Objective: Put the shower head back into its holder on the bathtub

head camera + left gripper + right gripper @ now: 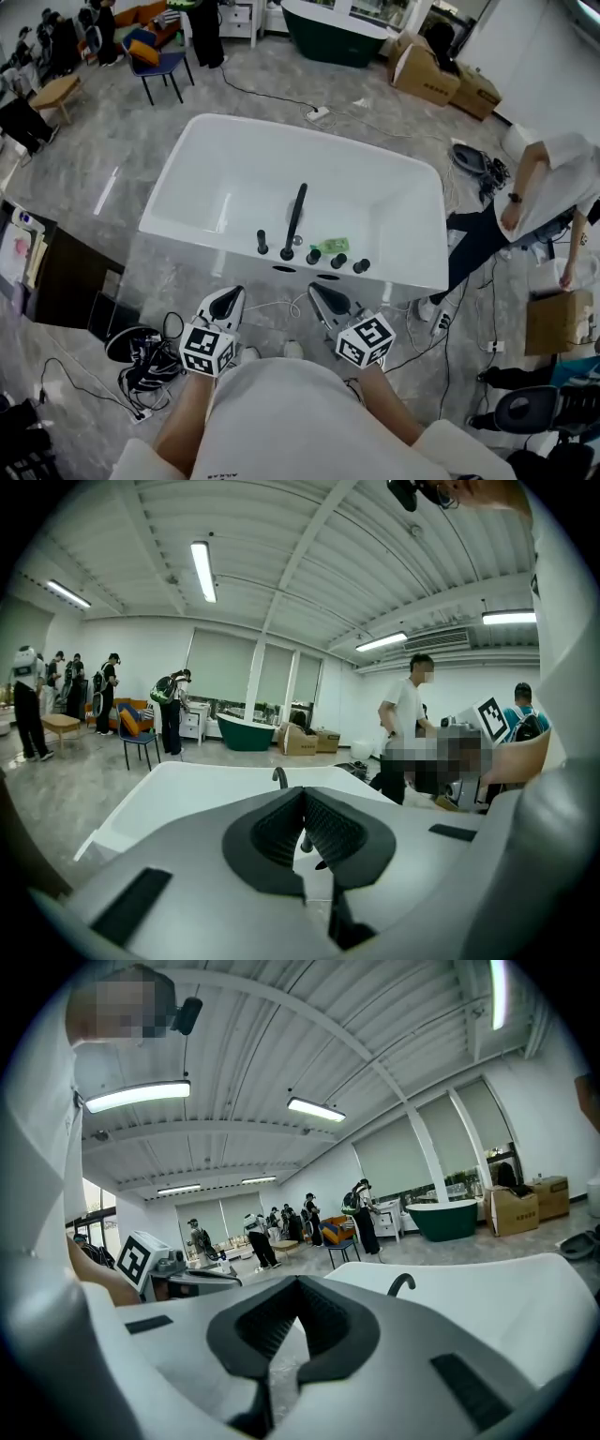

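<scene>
The white bathtub [234, 178] stands just ahead of me. On its near rim a long black fitting [296, 217] reaches out over the basin, with a short black upright [262, 243] to its left and three black knobs [338, 261] to its right. I cannot tell which piece is the shower head. A small green item [331, 246] lies by the knobs. My left gripper [229, 298] and right gripper [321, 294] hover side by side in front of the rim, both shut and empty. A curved black spout [279, 776] [401, 1284] shows past the closed jaws of the left gripper [303, 792] and the right gripper [298, 1284].
A person [539, 187] bends over a cardboard box [557, 321] at the right. Cables and a black bundle [141, 361] lie on the floor near my left. A dark green tub [333, 33], more boxes [441, 75], a blue chair [159, 64] and several people stand farther back.
</scene>
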`<state>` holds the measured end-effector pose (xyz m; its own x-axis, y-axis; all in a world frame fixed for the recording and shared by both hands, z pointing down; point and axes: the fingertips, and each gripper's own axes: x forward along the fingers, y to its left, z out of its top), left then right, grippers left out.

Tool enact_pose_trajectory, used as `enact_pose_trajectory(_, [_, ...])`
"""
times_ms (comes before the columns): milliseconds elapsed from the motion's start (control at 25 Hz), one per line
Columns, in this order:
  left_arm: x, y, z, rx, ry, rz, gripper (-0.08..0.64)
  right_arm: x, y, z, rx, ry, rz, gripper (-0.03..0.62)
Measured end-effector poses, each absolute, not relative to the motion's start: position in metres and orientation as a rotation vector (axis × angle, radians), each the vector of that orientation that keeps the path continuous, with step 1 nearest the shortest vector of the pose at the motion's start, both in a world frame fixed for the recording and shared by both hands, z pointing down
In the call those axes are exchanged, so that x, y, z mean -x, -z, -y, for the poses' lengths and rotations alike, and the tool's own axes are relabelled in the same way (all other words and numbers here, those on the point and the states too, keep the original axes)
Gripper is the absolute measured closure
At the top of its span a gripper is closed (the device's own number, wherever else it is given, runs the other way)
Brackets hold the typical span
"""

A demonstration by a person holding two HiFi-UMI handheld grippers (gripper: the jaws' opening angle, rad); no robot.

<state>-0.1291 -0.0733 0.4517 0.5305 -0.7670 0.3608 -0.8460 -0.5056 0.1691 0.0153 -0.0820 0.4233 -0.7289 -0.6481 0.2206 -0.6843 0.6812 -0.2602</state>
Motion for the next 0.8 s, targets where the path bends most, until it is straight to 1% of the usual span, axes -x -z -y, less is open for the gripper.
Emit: enact_pose_trajectory(800, [0.131,-0.454,0.081,-2.479,-0.376,1.309,0.551,-0.034,-0.417,0.083,-1.221,-0.459,2.721,0.577])
